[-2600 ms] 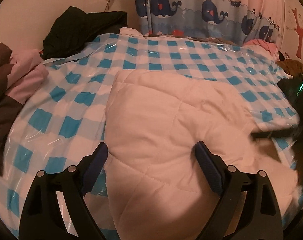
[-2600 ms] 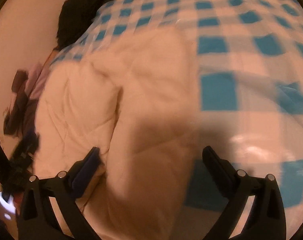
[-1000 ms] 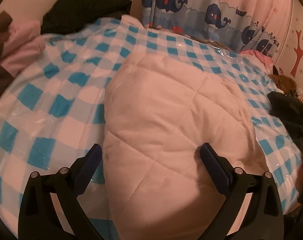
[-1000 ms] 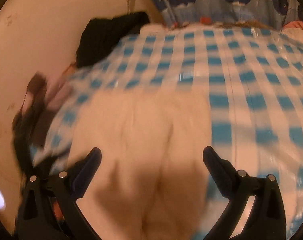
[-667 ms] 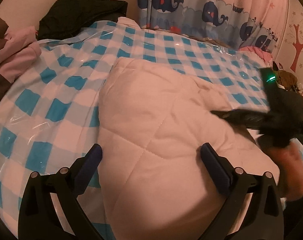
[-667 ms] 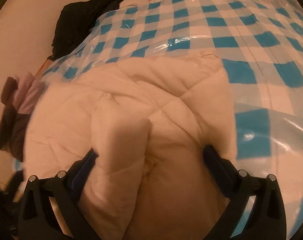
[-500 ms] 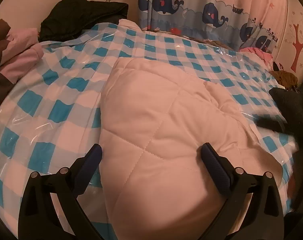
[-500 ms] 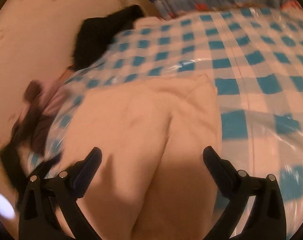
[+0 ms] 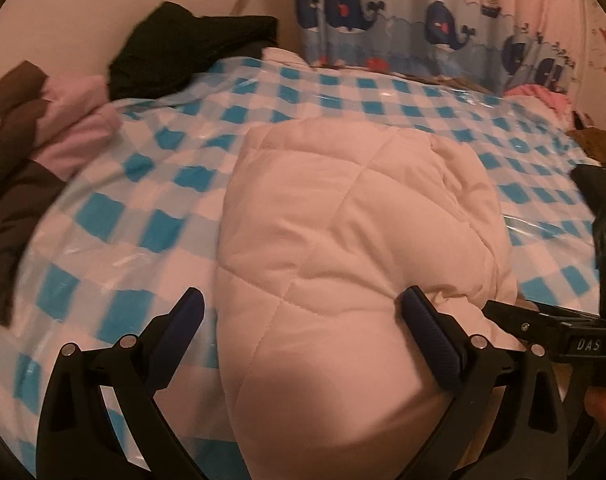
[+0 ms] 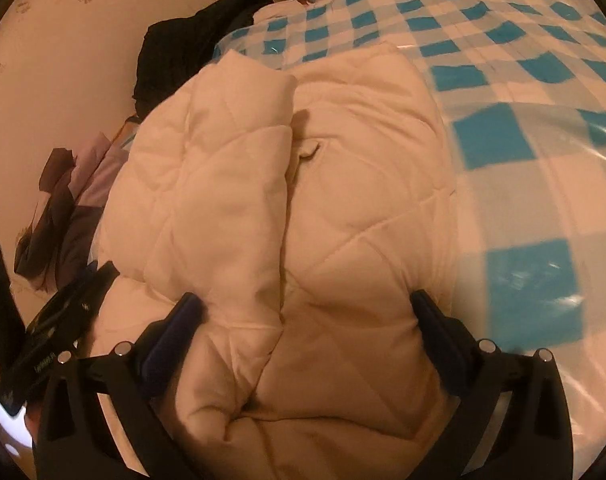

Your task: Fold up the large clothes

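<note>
A folded, cream quilted coat [image 9: 343,248] lies on the blue-and-white checked bed cover [image 9: 151,208]. My left gripper [image 9: 303,316] is open and empty, its jaws standing wide over the near end of the coat. The right gripper [image 9: 543,324] shows at that view's right edge, low beside the coat. In the right wrist view the coat [image 10: 303,200] fills the middle, a sleeve [image 10: 231,160] folded over its left half. My right gripper [image 10: 307,312] is open and empty, jaws spread over the coat's near end. The left gripper [image 10: 59,320] shows at lower left.
A black garment [image 9: 191,48] lies at the bed's far left corner by the wall. Pink and brown clothes [image 9: 35,136] are piled on the left edge. A whale-print curtain [image 9: 423,28] hangs behind the bed. Pink items [image 9: 539,94] lie at far right.
The right gripper has swung down close to the coat's near end. The left gripper has barely moved. Both stay open; the coat lies as before.
</note>
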Available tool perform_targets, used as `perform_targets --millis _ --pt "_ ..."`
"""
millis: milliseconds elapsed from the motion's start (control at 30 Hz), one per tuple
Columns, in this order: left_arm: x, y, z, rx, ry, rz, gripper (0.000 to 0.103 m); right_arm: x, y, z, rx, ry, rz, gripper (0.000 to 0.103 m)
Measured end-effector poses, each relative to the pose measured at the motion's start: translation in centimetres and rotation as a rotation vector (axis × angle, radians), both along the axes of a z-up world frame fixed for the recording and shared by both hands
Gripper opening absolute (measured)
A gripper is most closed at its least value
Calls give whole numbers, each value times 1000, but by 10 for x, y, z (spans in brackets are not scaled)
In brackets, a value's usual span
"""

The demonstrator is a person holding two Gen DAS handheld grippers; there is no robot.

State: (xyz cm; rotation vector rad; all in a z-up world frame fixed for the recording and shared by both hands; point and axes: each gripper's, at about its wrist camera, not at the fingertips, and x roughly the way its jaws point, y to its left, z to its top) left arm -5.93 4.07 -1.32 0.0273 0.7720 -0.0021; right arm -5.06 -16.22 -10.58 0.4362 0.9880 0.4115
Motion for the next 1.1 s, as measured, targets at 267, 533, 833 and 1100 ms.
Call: perform_targets --millis 267,533,833,1100 --pt "5 21 -4 -137 46 -20 95 3 -18 19 -80 35 88 98" --pt "-3 11 1 -87 52 -36 95 -20 -4 23 -264 3 152 98" --pt "-16 4 9 -33 10 -48 95 -46 -13 21 -189 78 188 98" --pt "-23 3 19 8 -26 -31 95 11 -12 109 -66 -141 122 98"
